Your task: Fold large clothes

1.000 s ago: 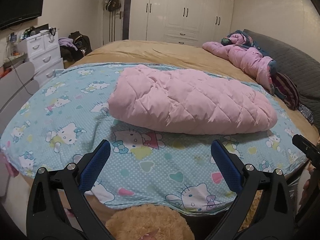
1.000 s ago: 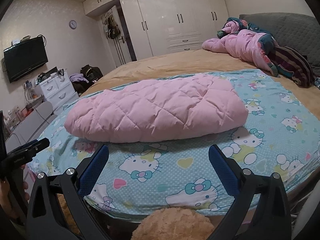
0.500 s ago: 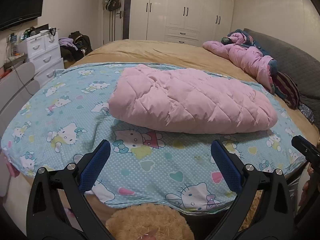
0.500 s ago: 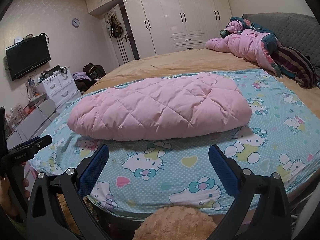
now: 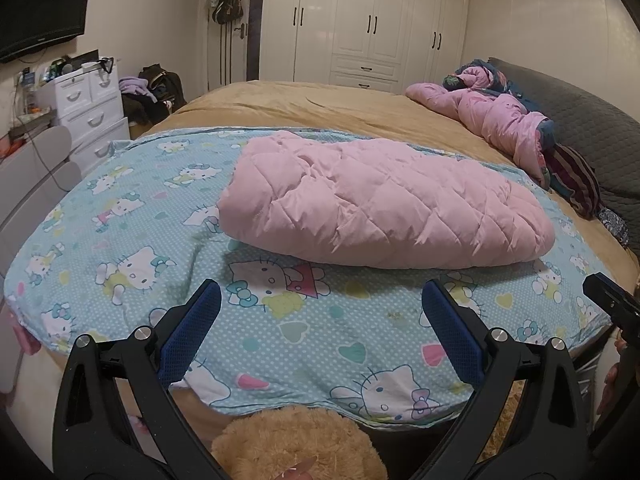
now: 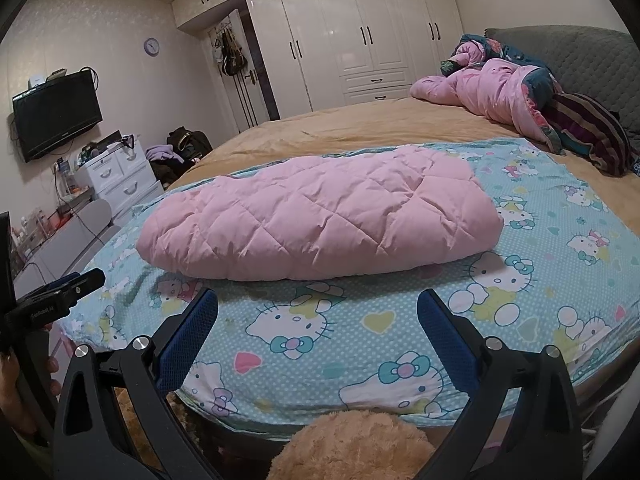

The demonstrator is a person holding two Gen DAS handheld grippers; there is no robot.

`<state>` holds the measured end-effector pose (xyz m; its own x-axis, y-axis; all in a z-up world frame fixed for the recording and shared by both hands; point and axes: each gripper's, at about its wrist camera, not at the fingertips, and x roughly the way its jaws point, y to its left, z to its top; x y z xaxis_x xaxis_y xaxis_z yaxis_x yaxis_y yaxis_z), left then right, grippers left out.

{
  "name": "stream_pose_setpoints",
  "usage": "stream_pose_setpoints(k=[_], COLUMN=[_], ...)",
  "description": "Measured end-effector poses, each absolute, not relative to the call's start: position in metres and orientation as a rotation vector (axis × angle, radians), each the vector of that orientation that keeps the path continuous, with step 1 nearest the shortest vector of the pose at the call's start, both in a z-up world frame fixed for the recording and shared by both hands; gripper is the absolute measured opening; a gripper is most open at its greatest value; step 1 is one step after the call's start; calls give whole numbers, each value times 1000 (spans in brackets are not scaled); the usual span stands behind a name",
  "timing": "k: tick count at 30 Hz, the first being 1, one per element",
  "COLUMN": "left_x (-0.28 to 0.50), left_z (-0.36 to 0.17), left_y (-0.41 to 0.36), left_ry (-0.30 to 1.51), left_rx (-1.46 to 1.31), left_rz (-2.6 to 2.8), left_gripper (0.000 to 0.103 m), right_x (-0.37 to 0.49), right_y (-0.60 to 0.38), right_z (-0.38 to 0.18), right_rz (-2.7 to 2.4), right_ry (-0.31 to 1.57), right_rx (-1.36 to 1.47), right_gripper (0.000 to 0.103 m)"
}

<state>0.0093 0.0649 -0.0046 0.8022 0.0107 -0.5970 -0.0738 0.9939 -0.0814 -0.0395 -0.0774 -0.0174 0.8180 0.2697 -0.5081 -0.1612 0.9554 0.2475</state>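
At the far left, both views show a wall-mounted television (image 6: 56, 114) above a white chest of drawers (image 5: 90, 106), with dark bags and clothes heaped on the floor beside it; only the right wrist view takes in the ceiling and the whole run of white wardrobe doors (image 6: 360, 40). The left gripper (image 5: 320, 320) hangs over the near edge of the bed with its blue-padded fingers (image 5: 192, 336) spread wide and nothing between them. The right wrist view alone shows that gripper from outside, as a black tip (image 6: 68, 292) at its left margin, with what seems to be a hand behind it, though the edge is too dim to be sure.

In the middle, a pink quilted jacket (image 5: 384, 204), folded into a long puffy bundle, lies on a blue cartoon-cat sheet (image 5: 132, 248) spread over the tan bed cover (image 6: 360, 124). It sits well clear of both grippers. A tuft of tan plush (image 6: 352, 444) shows at the bottom of each view.

The right gripper (image 6: 318, 320) is likewise wide apart and holds nothing; the left wrist view catches its black tip (image 5: 610, 300) at the right margin. Further right, a crumpled pink quilt (image 6: 492, 92) and striped cloth lie against the grey headboard (image 5: 588, 128).
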Motion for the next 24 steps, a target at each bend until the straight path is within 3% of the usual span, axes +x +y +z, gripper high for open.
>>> stream_pose_setpoints(k=[24], left_x=[9], left_z=[-4], left_y=[65], left_ry=[637], left_rx=[-101], left_rz=[49], left_gripper=[94], right_x=[-43], right_y=[-75], right_z=[-14], right_rz=[229], right_ry=[561], right_rx=[191], right_gripper=[99])
